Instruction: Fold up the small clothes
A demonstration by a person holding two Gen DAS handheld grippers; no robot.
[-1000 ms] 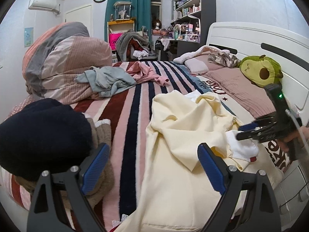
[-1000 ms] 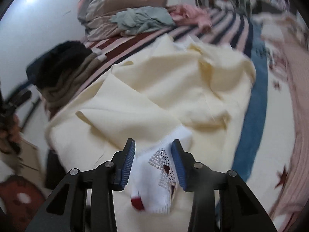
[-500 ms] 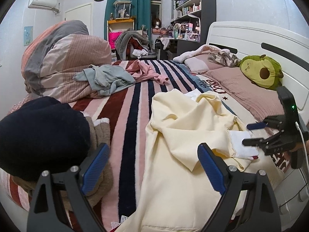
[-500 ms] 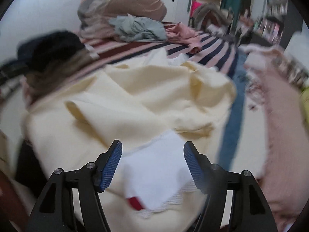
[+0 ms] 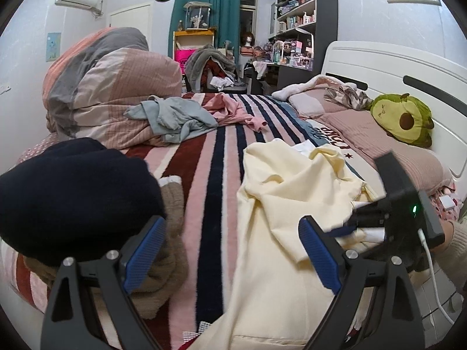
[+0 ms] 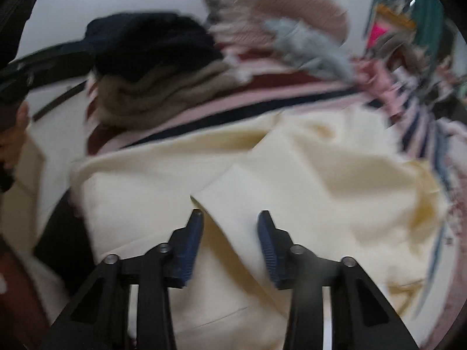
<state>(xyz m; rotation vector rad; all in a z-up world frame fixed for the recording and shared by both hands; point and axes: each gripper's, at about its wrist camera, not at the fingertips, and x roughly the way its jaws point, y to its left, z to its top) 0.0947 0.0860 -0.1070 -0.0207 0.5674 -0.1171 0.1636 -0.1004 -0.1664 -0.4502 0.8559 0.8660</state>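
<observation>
Two hand-held grippers are in view. The left hand-held gripper (image 5: 230,250) hangs with its jaws spread wide and nothing between them. The right hand-held gripper (image 6: 229,233) has its jaws closing, a fold of the cream garment (image 6: 306,180) running between them, pads not yet pressing it. That one cream garment lies on the striped bed (image 5: 216,157), ahead of both grippers. Left of the left gripper sits one pile: a navy garment (image 5: 76,192) on a brown one (image 5: 166,250). Farther ahead lie one grey-blue garment (image 5: 175,116) and one pink garment (image 5: 233,110).
</observation>
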